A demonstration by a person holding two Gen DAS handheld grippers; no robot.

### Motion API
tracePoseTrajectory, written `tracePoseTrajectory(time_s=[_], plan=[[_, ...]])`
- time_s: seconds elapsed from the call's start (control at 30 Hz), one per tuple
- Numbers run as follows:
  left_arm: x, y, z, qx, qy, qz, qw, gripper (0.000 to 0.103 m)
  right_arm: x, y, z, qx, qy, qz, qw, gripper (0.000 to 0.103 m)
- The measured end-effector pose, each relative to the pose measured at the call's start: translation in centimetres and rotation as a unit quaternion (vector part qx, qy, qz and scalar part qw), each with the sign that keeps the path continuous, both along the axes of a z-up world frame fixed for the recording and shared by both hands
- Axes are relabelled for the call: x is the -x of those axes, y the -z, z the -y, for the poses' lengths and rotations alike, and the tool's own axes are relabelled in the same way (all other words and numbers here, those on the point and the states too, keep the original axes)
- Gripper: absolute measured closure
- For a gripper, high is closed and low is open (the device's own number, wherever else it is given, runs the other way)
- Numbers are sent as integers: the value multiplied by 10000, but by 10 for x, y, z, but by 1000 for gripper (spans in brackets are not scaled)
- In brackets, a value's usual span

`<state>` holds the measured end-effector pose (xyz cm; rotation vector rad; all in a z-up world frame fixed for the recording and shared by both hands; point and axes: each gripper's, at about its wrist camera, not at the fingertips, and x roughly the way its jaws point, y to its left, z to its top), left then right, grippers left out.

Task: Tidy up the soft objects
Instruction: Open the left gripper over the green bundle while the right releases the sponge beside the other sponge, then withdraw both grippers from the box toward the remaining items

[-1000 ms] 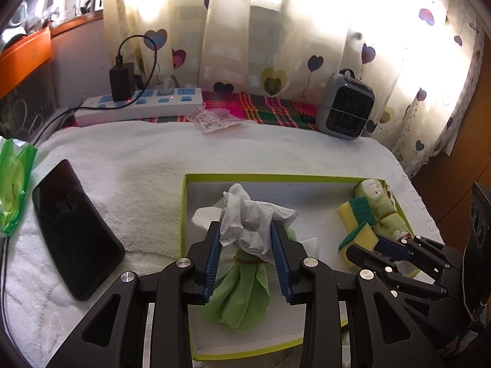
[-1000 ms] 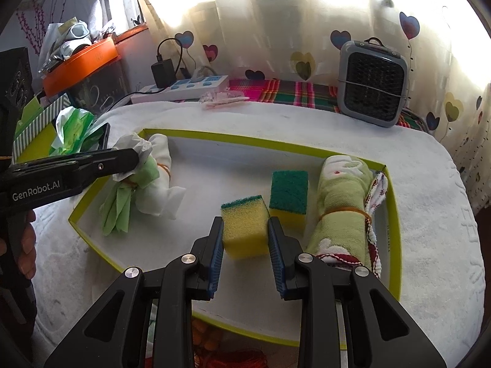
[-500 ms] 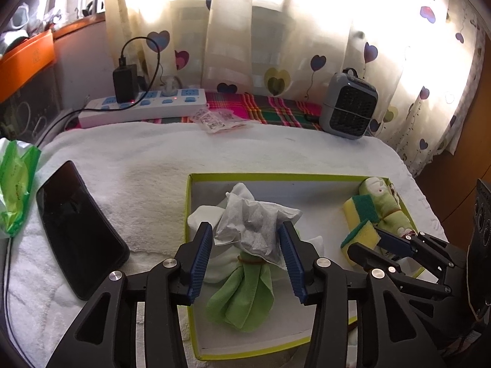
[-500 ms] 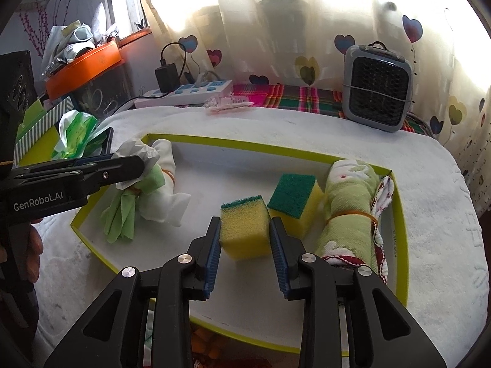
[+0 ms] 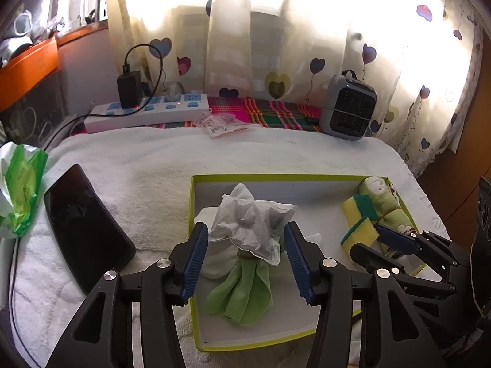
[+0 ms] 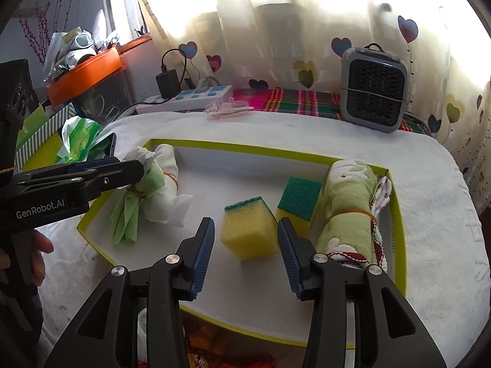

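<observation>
A green-rimmed tray (image 5: 276,178) (image 6: 396,214) lies on a white towel. My left gripper (image 5: 246,256) is open around a grey-white pouch (image 5: 254,220) that rests on a tied green cloth (image 5: 242,288) and a white cloth (image 6: 167,193). My right gripper (image 6: 245,253) is open around a yellow sponge (image 6: 250,233) standing on the tray floor. A second sponge (image 6: 300,201) and a rolled green towel (image 6: 346,211) lie at the tray's right side.
A black phone (image 5: 83,230) and a green plastic packet (image 5: 21,184) lie left of the tray. A power strip (image 5: 147,112), a small packet (image 5: 221,124) and a grey heater (image 5: 348,110) stand at the back by the curtain.
Both grippers have opened. The left let go of the pouch and the right let go of the yellow sponge; both drew back slightly.
</observation>
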<state>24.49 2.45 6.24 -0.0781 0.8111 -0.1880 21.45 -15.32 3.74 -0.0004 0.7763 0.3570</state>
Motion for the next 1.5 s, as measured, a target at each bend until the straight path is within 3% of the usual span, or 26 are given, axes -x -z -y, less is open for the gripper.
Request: tracePoseTrajectory(time_s=[0.77, 1.5], plan=[[40, -12, -1, -48, -37, 132, 9999, 52, 29, -10, 1, -43, 80, 152, 9998, 55], [92, -4, -3, 79, -91, 86, 9999, 52, 67, -14, 19, -286, 258, 166, 9991, 54]])
